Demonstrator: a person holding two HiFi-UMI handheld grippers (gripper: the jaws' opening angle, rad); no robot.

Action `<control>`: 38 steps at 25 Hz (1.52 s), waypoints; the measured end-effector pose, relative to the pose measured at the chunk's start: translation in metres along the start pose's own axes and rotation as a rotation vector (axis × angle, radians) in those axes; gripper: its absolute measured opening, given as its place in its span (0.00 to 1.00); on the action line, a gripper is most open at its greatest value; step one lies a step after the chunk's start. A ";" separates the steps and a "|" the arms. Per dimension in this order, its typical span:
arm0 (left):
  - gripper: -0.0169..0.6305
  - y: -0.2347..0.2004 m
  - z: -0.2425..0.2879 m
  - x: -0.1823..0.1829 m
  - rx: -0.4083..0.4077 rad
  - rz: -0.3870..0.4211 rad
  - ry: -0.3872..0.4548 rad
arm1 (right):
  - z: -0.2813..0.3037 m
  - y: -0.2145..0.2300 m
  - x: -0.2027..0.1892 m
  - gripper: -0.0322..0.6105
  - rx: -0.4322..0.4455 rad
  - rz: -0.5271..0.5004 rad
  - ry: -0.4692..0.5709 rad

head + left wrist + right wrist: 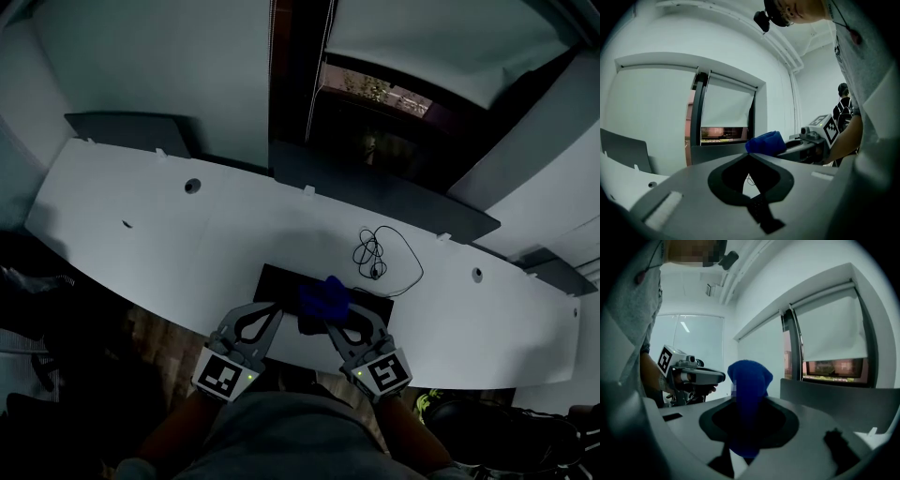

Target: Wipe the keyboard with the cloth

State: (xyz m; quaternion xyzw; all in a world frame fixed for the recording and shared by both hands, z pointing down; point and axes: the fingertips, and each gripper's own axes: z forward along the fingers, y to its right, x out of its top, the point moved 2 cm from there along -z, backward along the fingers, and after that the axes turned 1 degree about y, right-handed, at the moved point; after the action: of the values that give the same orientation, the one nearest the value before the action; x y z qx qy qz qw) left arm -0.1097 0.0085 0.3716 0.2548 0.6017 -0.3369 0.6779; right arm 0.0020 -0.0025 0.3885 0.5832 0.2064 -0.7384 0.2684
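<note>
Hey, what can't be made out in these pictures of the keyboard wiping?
- Keys of the keyboard: head view, too dark and small; the blue cloth, left gripper and right gripper cover its near part.
- Whether the blue cloth touches the keyboard: the head view's steep downward angle hides any gap, and neither gripper view shows the keyboard.
- Ends of the cable: head view, too small to tell.

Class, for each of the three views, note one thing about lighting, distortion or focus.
Head view: dim and underexposed, the keyboard nearly black, the desk bowed by the lens. Left gripper view: fisheye with black corners, the window frame curved. Right gripper view: brighter, the blue cloth close and soft-edged.
</note>
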 end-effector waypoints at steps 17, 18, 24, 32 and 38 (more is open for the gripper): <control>0.04 -0.127 0.043 -0.078 -0.154 0.076 -0.075 | 0.144 0.023 -0.070 0.23 0.016 -0.159 -0.276; 0.04 -0.133 0.045 -0.083 -0.159 0.069 -0.081 | 0.150 0.022 -0.074 0.23 0.021 -0.162 -0.288; 0.04 -0.154 0.058 -0.106 -0.181 0.035 -0.113 | 0.181 0.019 -0.106 0.23 0.094 -0.248 -0.420; 0.04 -0.164 0.066 -0.143 -0.125 -0.005 -0.179 | 0.210 0.018 -0.158 0.23 0.266 -0.407 -0.647; 0.04 -0.164 0.067 -0.167 -0.054 -0.037 -0.217 | 0.223 0.008 -0.187 0.23 0.384 -0.520 -0.743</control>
State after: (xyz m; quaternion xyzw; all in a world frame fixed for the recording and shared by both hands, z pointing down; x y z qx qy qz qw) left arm -0.2000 -0.1225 0.5561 0.1876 0.5383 -0.3585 0.7392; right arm -0.1273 -0.1175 0.6231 0.2483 0.0954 -0.9638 0.0181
